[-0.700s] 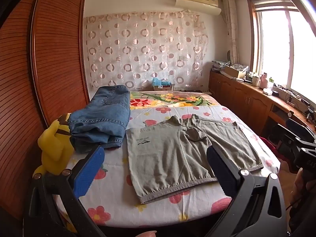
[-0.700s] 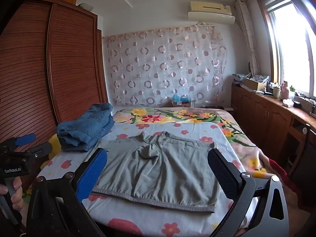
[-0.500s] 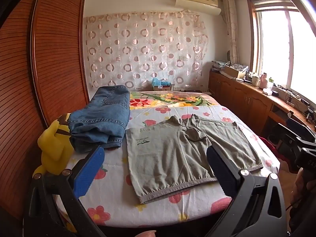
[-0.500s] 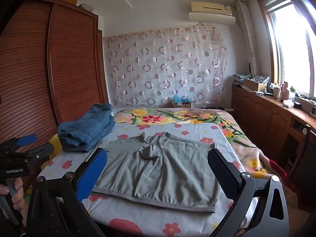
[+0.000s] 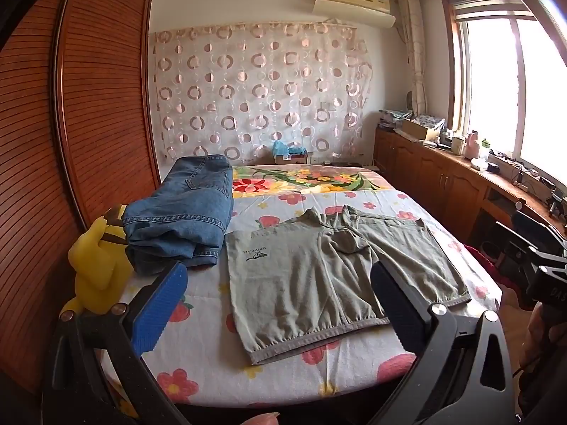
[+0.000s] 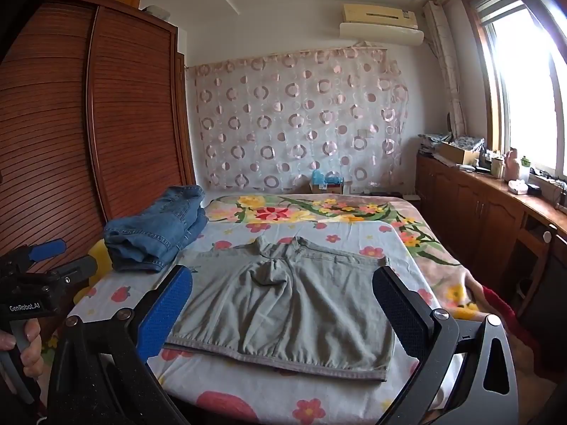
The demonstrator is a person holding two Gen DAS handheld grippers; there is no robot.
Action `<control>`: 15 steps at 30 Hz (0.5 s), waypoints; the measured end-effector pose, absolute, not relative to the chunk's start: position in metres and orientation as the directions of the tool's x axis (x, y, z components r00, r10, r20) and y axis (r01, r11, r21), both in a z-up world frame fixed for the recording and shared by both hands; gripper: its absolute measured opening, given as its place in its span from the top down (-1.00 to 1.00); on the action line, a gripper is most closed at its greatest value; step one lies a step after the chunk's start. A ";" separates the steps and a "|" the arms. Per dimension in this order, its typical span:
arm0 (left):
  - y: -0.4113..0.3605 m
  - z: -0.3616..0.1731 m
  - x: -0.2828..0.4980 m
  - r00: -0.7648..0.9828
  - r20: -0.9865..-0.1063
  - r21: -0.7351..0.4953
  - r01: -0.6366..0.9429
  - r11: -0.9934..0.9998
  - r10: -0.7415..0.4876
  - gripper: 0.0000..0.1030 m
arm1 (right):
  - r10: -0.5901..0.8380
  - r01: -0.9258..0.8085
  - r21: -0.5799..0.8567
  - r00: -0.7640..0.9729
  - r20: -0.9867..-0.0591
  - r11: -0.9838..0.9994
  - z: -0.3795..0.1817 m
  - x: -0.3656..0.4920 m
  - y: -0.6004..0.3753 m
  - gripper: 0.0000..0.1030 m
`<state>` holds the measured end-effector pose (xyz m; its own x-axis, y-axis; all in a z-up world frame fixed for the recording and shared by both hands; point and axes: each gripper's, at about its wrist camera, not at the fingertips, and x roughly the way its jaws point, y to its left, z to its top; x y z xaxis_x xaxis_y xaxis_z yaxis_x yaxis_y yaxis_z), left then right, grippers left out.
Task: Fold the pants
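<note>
Grey-green shorts [image 5: 329,276], spread flat on floral bedsheet [image 5: 209,347] ready for folding; left gripper [image 5: 276,304] and right gripper [image 6: 283,308] spread wide, empty, poised short of hem.

both wrist views look from the bed's [image 5: 212,364] foot toward the curtain [image 5: 258,88] at upper centre. the left view sits further left, nearer the wardrobe [image 5: 71,124]. both share shorts [image 6: 290,301] at centre and jeans [image 6: 156,230] at left.

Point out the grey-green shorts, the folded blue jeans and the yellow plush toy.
Grey-green cotton shorts [image 6: 294,304]: right wrist view, middle of fabric.
Folded blue denim jeans [image 5: 184,212]: left wrist view, top layer.
Yellow plush toy [image 5: 97,269]: left wrist view, body.
</note>
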<state>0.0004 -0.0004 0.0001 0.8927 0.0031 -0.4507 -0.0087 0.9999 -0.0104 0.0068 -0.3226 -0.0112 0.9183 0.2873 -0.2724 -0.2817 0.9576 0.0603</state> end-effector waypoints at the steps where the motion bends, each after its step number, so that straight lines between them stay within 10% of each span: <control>1: 0.000 0.000 0.001 0.893 -0.450 -0.009 -0.009 1.000 0.004 -1.00 | 0.287 -0.282 0.060 0.918 -0.273 0.958 -0.011 0.007 -0.322 -0.98; 15: 0.000 0.000 0.001 0.896 -0.443 -0.006 -0.013 1.000 0.009 -1.00 | 0.290 -0.284 0.062 0.918 -0.272 0.957 -0.012 0.007 -0.323 -0.98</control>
